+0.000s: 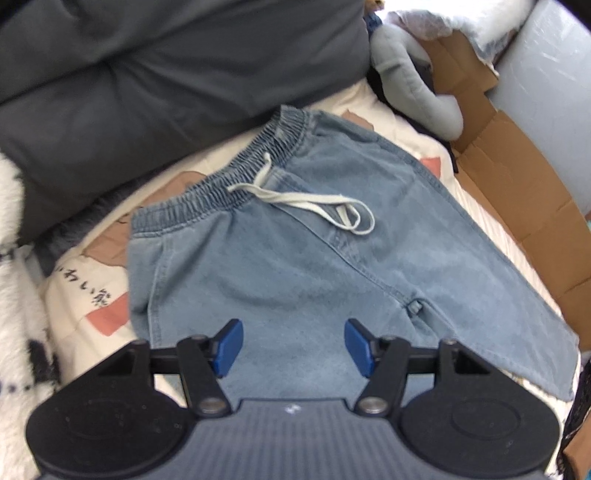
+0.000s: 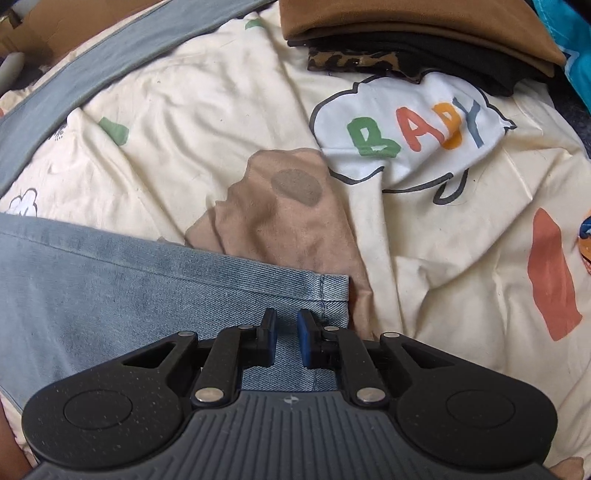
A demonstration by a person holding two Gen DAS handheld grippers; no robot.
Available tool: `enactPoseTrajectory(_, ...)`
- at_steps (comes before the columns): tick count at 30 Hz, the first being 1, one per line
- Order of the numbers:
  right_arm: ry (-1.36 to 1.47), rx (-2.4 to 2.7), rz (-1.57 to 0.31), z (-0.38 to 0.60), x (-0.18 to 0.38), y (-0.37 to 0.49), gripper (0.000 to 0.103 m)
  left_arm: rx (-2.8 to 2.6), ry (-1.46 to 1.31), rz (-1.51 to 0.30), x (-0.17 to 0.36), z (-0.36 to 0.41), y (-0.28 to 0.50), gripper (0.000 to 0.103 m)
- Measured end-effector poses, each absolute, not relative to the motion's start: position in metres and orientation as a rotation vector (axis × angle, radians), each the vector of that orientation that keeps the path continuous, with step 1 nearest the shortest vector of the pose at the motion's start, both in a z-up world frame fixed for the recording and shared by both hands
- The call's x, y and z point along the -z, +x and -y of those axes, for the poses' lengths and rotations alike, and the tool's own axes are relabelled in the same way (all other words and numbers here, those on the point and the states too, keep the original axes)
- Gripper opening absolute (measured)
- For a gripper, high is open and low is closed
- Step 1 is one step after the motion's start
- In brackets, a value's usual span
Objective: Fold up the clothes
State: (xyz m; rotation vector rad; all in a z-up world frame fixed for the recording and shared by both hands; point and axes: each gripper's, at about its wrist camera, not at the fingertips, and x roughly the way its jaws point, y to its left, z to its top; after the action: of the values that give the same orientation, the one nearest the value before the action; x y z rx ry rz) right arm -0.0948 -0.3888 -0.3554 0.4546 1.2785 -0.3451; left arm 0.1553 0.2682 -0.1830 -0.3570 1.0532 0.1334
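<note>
The denim trousers (image 1: 295, 229) are spread on the printed quilt (image 2: 229, 122), waistband far. The left gripper (image 1: 293, 347) is held spread above the seat; the right gripper (image 2: 286, 339), narrowly parted, is poised nearest the hem (image 2: 334, 295).

Open cream printed bedsheet (image 2: 207, 122) lies free beyond the pale blue denim trousers (image 1: 295, 258). A stack of folded brown and black clothes (image 2: 417, 33) blocks its far edge; a dark grey cushion (image 1: 166, 81) and brown cardboard (image 1: 517, 192) hem in the waistband end.
</note>
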Motion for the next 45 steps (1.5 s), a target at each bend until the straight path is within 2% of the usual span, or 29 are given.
enactPoseTrajectory(9, 0.386, 0.287, -1.272, 0.379, 0.328, -0.075, 0.018, -0.068, -0.356, -1.008, 0.214, -0.279, 0.189, 0.063)
enactPoseTrajectory(13, 0.333, 0.264, -1.263, 0.375, 0.314, -0.049, 0.018, -0.077, -0.33, -1.025, 0.237, -0.29, 0.203, 0.059)
enactPoseTrajectory(17, 0.268, 0.21, -1.247, 0.362, 0.307, -0.007, 0.018, -0.135, -0.299, -1.03, 0.262, -0.301, 0.203, 0.055)
enactPoseTrajectory(19, 0.236, 0.168, -1.24, 0.353, 0.306, 0.02, 0.018, -0.178, -0.267, -1.024, 0.272, -0.305, 0.197, 0.047)
enactPoseTrajectory(23, 0.186, 0.06, -1.244, 0.337, 0.306, 0.075, 0.018, -0.238, -0.205, -0.98, 0.279, -0.309, 0.186, 0.046)
enactPoseTrajectory(31, 0.068, -0.055, -1.185, 0.299, 0.293, 0.183, 0.018, -0.304, -0.355, -0.895, 0.293, -0.329, 0.184, 0.047)
enactPoseTrajectory(39, -0.011, -0.174, -1.152, 0.244, 0.304, 0.277, 0.02, -0.378, -0.331, -0.852, 0.307, -0.34, 0.184, 0.046)
enactPoseTrajectory(42, -0.029, -0.228, -1.161, 0.218, 0.319, 0.301, 0.02, -0.394, -0.352, -0.829, 0.312, -0.351, 0.185, 0.044)
enactPoseTrajectory(45, -0.046, -0.289, -1.161, 0.193, 0.33, 0.319, 0.02, -0.401, -0.39, -0.84, 0.32, -0.361, 0.188, 0.034)
